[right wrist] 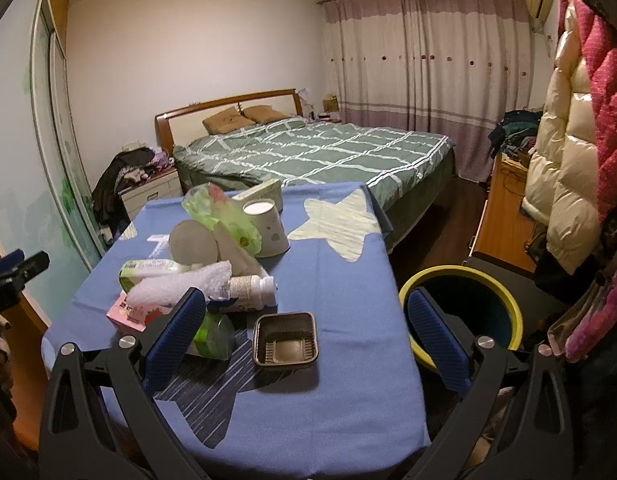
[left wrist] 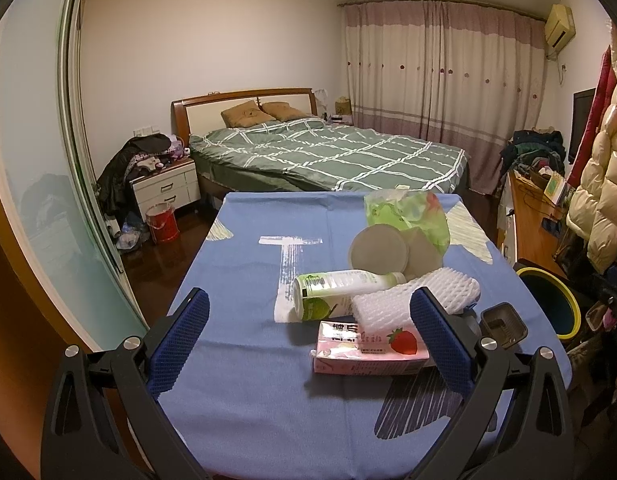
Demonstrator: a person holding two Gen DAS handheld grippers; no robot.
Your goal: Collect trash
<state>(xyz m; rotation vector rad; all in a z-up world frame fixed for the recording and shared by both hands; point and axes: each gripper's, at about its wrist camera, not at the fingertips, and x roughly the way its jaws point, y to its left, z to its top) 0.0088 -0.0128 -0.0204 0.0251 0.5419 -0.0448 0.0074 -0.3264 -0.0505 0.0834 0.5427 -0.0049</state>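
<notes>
Blue cloth covers the surface (right wrist: pixel 340 300), where a pink carton (left wrist: pixel 368 348), bottle (left wrist: pixel 340 292), foam net (left wrist: pixel 420 296) and brown tray (right wrist: pixel 286 339) lie clustered. Both the left hand-held gripper (left wrist: pixel 308 344) and right hand-held gripper (right wrist: pixel 306 340) hover released, grasping nothing, beside a yellow-rimmed bin (right wrist: pixel 460 276).

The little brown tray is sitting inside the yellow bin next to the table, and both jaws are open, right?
Not quite. The little brown tray is not inside the yellow bin; it sits on the blue tablecloth, as the right wrist view shows. The bin does stand next to the table, and both jaws are open.
</notes>
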